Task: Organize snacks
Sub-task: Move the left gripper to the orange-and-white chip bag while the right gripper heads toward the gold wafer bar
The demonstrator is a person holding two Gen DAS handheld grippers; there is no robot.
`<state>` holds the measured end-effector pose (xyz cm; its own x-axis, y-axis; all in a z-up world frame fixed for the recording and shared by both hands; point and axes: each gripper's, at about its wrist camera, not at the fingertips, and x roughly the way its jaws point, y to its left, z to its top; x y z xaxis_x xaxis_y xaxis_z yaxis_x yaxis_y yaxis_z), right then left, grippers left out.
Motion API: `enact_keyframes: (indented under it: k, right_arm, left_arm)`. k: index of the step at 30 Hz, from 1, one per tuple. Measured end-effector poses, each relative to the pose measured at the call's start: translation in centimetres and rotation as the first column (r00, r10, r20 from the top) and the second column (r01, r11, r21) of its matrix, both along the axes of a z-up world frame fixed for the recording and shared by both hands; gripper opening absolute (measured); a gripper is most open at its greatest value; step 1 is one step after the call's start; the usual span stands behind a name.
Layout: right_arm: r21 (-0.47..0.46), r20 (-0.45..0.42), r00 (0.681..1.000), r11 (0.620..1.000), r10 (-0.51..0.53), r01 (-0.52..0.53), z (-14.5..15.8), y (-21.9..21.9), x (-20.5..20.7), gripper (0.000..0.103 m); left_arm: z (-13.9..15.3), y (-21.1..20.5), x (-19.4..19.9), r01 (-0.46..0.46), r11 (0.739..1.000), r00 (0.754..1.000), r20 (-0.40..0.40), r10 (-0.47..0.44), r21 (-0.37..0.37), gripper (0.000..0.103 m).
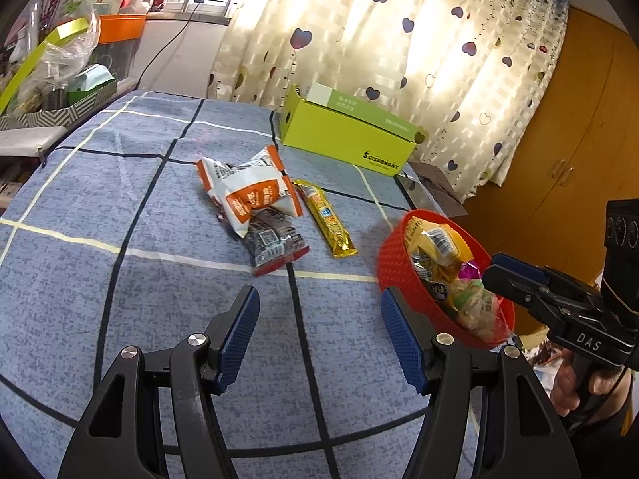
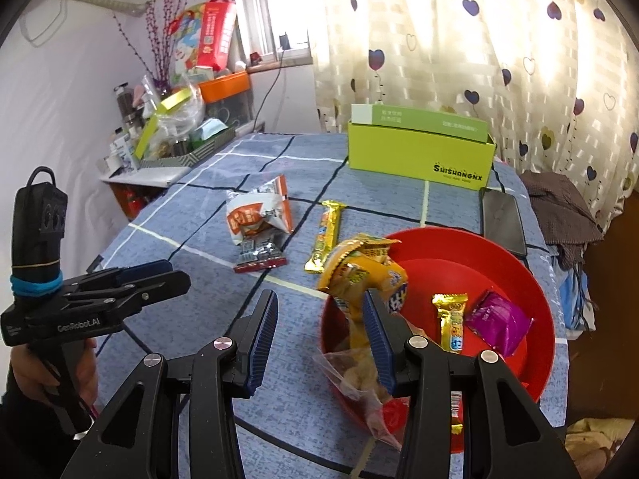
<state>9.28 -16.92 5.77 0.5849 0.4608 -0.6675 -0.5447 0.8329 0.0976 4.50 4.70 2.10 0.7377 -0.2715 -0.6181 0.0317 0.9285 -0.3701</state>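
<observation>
**Three Packets Left on the Cloth, Bowl Half Filled**

Left wrist view: left gripper (image 1: 319, 335) hovered above the blue checked tablecloth (image 1: 120, 279), jaws wide apart and empty. Just ahead lay a puffy white-and-orange foil snack bag (image 1: 249, 189), resting partly on a flat dark wrapper with a red end (image 1: 275, 245). Just beside them, apart, lay a long gold foil bar (image 1: 325, 217). Off to the right sat a red plastic bowl (image 1: 395, 267) at the table edge, already loaded with packets. Over its far rim reached the right gripper (image 1: 515, 275); from this side, jaw state could not be told. Behind stood an open lime-green cardboard box (image 1: 351, 139).

Right wrist view: right gripper (image 2: 323, 339) had jaws apart, holding nothing, one finger (image 2: 377, 343) over the bowl's near rim against a yellow crinkled snack bag (image 2: 359, 271). Also in the bowl: a small gold wrapped candy (image 2: 451, 319), a purple foil packet (image 2: 497, 325), a clear bag of pale pieces (image 2: 355, 375).

Judged light, soft and slippery, all of them. Puffy bag likely crushable: best pinched at a crimped end seam, gently. Gold bar probably stiffer: across the middle
</observation>
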Motion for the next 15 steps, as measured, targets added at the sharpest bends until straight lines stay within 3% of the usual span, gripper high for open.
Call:
enact_keyframes:
  k: [15]
  right_arm:
    - [-0.023,-0.004,0.999,0.998,0.054,-0.054,0.2,3.7,0.5,0.045]
  left_arm:
    - [1.1,2.5,0.3,0.002,0.998,1.000,0.018,-0.003,0.055,0.064]
